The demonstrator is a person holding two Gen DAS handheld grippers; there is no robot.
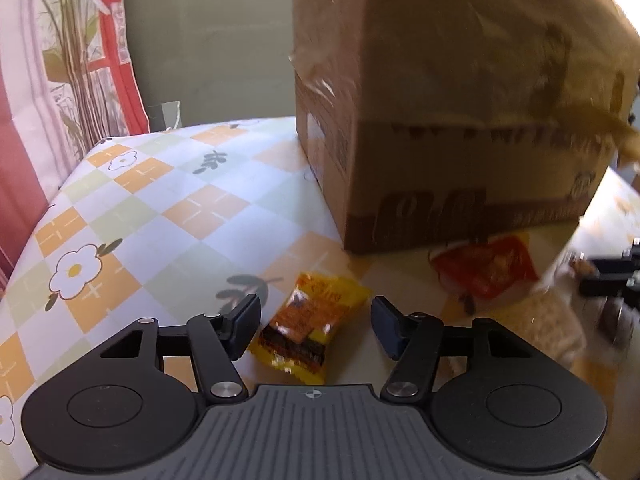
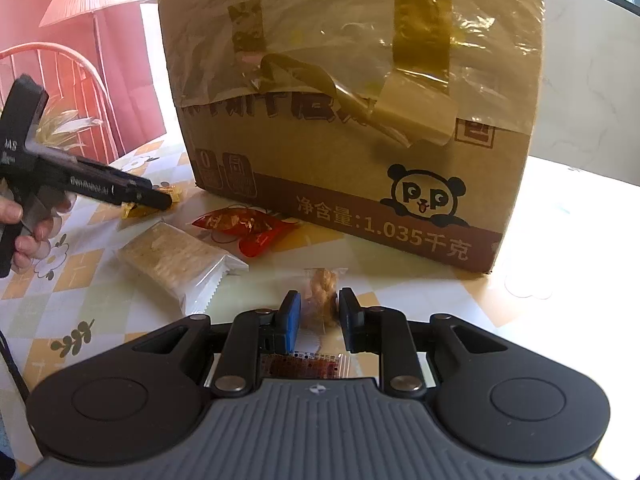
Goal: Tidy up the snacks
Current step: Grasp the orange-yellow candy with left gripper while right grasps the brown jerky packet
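Between our left gripper [image 1: 316,326] fingers, spread wide: yellow snack packet [image 1: 310,330], ungripped | right gripper [image 2: 319,312] pinches clear twisted-pastry packet [image 2: 320,296] | only right view shows cracker pack [image 2: 180,262], panda box [image 2: 352,120]

Brown box [image 2: 352,120], yellow-orange packet [image 1: 310,330], red wrapper [image 2: 244,226], orange-green checked floral tablecloth [image 1: 132,208].

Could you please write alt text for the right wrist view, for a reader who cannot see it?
The right gripper closes around a small clear packet of golden-brown snacks on a floral checked tablecloth. Behind stands a taped cardboard box with a panda logo; a cracker pack and red wrapper lie left, where the left gripper reaches a yellow packet.
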